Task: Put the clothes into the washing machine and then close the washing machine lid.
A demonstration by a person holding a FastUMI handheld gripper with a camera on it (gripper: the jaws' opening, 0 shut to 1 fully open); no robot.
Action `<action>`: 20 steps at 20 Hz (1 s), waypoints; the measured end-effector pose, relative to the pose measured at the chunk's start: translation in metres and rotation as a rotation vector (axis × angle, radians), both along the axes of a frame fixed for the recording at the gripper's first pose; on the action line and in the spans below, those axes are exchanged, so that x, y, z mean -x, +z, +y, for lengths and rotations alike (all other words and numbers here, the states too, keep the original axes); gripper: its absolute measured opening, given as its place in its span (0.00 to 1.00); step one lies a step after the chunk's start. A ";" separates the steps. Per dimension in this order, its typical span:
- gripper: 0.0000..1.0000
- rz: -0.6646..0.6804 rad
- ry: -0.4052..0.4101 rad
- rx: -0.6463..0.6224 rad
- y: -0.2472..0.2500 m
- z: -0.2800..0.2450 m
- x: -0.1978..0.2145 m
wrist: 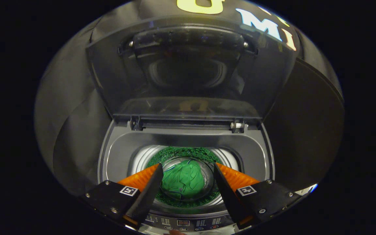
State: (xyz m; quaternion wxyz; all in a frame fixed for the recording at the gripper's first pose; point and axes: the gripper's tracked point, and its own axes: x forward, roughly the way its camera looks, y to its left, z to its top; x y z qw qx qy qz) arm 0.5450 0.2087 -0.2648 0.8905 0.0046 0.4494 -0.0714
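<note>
Directly beneath my tongs (186, 173) ran the washing machine's control panel (183, 223), at the near edge of the machine. The tongs stood wide apart and held nothing; neither finger pressed on anything. Between the two fingers, and lower than them, the green clothes (183, 182) lay bunched at the bottom of the drum (142, 156), clear of the rim. The bundle showed no distinct long axis, being a rounded heap. I judged the first part of the task done: the garment was inside the washing machine (119, 153).

Beyond the drum opening sat the two hinges (237, 125) along the machine's rear edge. From them the lid (188, 65) rose upright, tilted slightly back toward the booth's wall, its free top edge the farthest and highest part from the tongs. The coming move turned on that relation: the lid stood straight ahead and above, so the tongs would have to travel up and forward past the opening, catch the top edge, and draw it down toward me.
</note>
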 end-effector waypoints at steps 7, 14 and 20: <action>0.95 -0.191 -0.019 0.074 0.103 -0.012 -0.034; 0.95 -0.304 0.002 0.149 0.189 -0.011 -0.077; 0.95 -0.356 -0.019 0.094 0.224 -0.017 -0.131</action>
